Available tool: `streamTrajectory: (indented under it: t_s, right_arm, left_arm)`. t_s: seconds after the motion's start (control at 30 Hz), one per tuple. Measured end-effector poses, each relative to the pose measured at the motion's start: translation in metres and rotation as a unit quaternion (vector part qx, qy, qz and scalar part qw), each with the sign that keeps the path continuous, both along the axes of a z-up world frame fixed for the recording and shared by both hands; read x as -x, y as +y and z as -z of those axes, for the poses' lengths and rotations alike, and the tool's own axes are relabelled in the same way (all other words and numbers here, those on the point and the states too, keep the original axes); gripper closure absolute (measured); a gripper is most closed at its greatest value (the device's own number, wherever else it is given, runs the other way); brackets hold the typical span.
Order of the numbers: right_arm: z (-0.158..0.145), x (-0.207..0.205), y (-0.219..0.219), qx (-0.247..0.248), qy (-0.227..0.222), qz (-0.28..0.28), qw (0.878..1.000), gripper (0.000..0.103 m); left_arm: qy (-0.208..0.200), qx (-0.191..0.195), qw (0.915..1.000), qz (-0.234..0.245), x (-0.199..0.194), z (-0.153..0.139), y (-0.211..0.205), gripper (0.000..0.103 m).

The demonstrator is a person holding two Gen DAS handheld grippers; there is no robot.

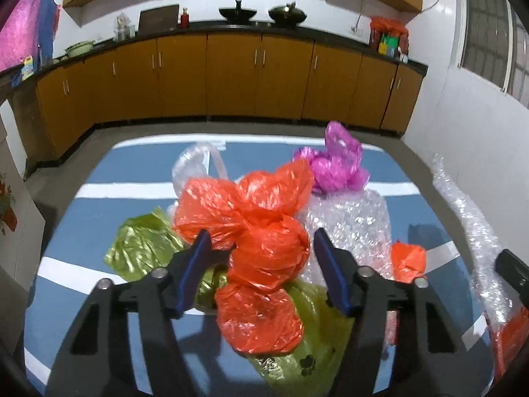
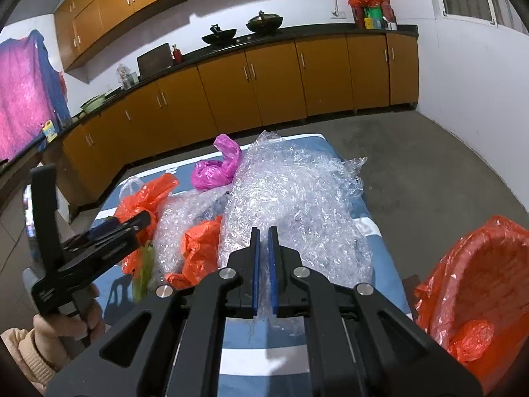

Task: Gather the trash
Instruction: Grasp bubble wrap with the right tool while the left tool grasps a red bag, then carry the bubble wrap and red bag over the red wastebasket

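Note:
A pile of trash lies on the blue table (image 1: 99, 231): an orange plastic bag (image 1: 251, 231), a green bag (image 1: 142, 248), a purple bag (image 1: 337, 162) and bubble wrap (image 1: 347, 228). My left gripper (image 1: 261, 241) is open, its jaws on either side of the orange bag. In the right wrist view my right gripper (image 2: 263, 231) is shut on a large sheet of bubble wrap (image 2: 297, 198), held above the table (image 2: 373, 231). The left gripper (image 2: 125, 225) shows at the left there, beside the orange bag (image 2: 145, 195).
A bin lined with an orange bag (image 2: 479, 281) stands right of the table, with an orange wad inside. A small orange bag (image 1: 408, 261) and a clear bag (image 1: 195, 162) lie on the table. Kitchen cabinets (image 1: 231, 76) line the far wall.

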State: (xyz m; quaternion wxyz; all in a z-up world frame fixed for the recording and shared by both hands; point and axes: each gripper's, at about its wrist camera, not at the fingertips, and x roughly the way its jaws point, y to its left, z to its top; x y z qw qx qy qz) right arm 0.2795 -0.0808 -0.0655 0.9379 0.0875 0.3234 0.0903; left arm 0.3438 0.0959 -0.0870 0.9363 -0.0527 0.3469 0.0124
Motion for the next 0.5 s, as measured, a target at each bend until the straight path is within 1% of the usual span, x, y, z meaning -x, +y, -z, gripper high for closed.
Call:
streamTrajectory:
  t_s: [0.03, 0.13, 0.2, 0.33, 0.5]
  right_arm:
    - [0.001, 0.000, 0.000, -0.001, 0.000, 0.000, 1.000, 0.097]
    - [0.001, 0.002, -0.001, -0.004, 0.000, -0.001, 1.000, 0.097]
    - [0.000, 0.005, -0.002, -0.006, -0.002, -0.002, 1.000, 0.097]
    - [-0.003, 0.009, -0.005, -0.008, -0.006, -0.003, 1.000, 0.097]
    - [-0.010, 0.021, -0.009, -0.011, -0.017, -0.003, 1.000, 0.097]
  left_arm:
    - [0.004, 0.005, 1.0000, 0.001, -0.001, 0.002, 0.001, 0.052]
    - [0.005, 0.016, 0.9999, 0.003, -0.002, 0.003, 0.002, 0.066]
    - [-0.003, 0.021, 0.9998, 0.006, 0.003, 0.001, 0.004, 0.070]
    - [-0.026, 0.027, 0.9993, 0.009, 0.016, -0.009, 0.005, 0.074]
    - [-0.046, 0.035, 0.9983, 0.013, 0.037, -0.027, 0.007, 0.074]
